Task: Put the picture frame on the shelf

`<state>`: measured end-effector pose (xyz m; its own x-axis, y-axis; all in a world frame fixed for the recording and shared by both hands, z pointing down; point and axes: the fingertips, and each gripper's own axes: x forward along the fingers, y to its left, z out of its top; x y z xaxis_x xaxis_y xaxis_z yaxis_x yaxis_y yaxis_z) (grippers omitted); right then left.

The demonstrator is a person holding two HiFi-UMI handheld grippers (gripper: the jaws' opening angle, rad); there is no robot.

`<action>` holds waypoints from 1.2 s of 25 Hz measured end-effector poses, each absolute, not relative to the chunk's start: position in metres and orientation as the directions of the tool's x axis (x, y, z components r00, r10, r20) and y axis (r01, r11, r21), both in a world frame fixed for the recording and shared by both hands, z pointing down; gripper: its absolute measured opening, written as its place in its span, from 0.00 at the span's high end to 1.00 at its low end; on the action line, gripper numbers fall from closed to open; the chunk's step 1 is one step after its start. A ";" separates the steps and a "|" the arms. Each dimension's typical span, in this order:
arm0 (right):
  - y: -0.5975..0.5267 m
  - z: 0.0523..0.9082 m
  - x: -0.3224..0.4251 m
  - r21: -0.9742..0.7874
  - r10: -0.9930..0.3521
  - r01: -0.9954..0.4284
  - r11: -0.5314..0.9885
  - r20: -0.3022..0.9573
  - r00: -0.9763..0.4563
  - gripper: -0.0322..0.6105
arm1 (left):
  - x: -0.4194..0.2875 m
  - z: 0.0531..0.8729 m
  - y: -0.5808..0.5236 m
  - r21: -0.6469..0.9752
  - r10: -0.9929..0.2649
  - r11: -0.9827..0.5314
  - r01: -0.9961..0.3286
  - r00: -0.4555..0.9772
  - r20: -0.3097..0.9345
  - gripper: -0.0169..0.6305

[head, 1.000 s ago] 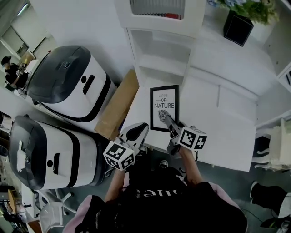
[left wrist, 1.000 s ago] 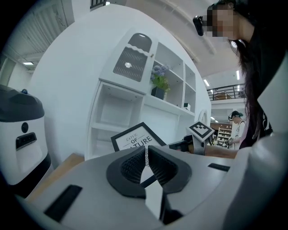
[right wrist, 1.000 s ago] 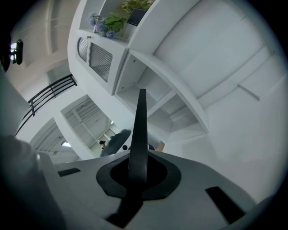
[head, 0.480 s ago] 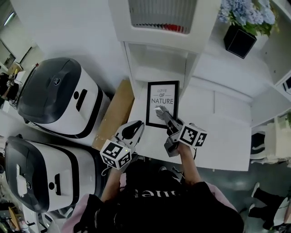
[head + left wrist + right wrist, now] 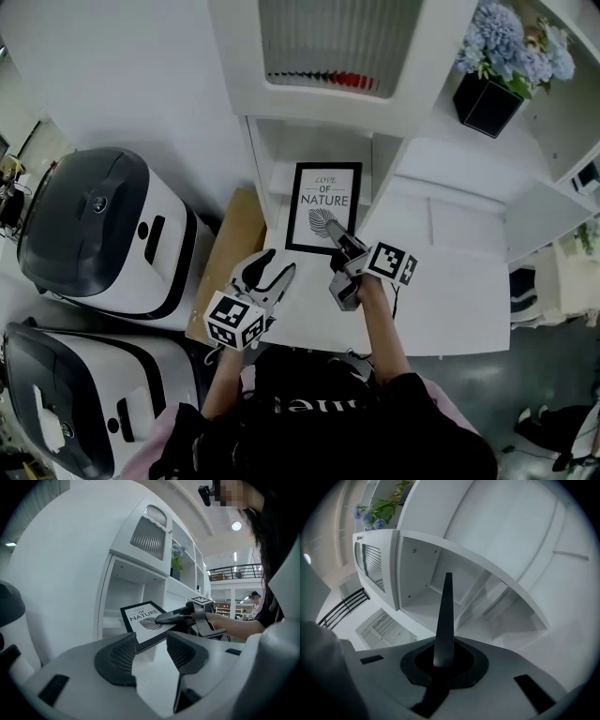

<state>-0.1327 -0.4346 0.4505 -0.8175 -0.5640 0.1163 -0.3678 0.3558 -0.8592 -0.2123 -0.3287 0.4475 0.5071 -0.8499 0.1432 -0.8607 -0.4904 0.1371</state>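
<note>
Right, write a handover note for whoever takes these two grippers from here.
Right gripper: shut on the picture frame, clamping its lower right corner.
Left gripper: jaws opening, nothing between them, off to the frame's lower left.
Frame: held tilted in the air in front of the shelf, near its open lower compartment, not yet resting in it.
Done: frame is gripped and lifted.
Left: probably carry it into the compartment, stand it there, then release the right gripper.

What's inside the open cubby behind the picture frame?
Only white walls and a small inner ledge show inside the cubby. The picture frame, pinched in the right gripper, hides part of its floor from above.
</note>
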 end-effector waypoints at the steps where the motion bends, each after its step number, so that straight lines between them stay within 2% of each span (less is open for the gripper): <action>1: -0.439 0.453 -0.135 -0.867 -0.568 -0.363 0.342 0.117 -0.815 0.87 | -0.214 0.450 -0.334 0.129 -0.841 -0.503 -0.855 0.518 0.153 0.67; 11: -0.464 0.475 -0.143 -0.957 -0.599 -0.231 0.178 0.081 -0.796 0.87 | -0.216 0.473 -0.379 0.041 -0.767 -0.610 -0.791 0.603 0.221 0.59; 15: -0.473 0.479 -0.139 -0.962 -0.618 -0.223 0.156 0.081 -0.782 0.87 | -0.215 0.476 -0.395 0.052 -0.762 -0.617 -0.785 0.613 0.209 0.59; 20: -0.476 0.485 -0.137 -0.986 -0.632 -0.147 0.073 0.068 -0.772 0.87 | -0.221 0.483 -0.410 0.088 -0.773 -0.596 -0.798 0.600 0.203 0.59; 26: -0.480 0.486 -0.133 -0.987 -0.653 -0.135 0.084 0.047 -0.756 0.87 | -0.211 0.482 -0.423 0.104 -0.766 -0.611 -0.785 0.619 0.174 0.59; 30: -0.481 0.482 -0.126 -0.977 -0.666 -0.176 0.121 0.052 -0.744 0.86 | -0.205 0.479 -0.429 0.106 -0.766 -0.615 -0.781 0.624 0.157 0.59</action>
<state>-0.1258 -0.4808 0.4821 -0.7443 -0.6658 0.0521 -0.1763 0.1207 -0.9769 -0.2045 -0.4287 0.4792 0.6239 -0.7656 0.1572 -0.7814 -0.6150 0.1060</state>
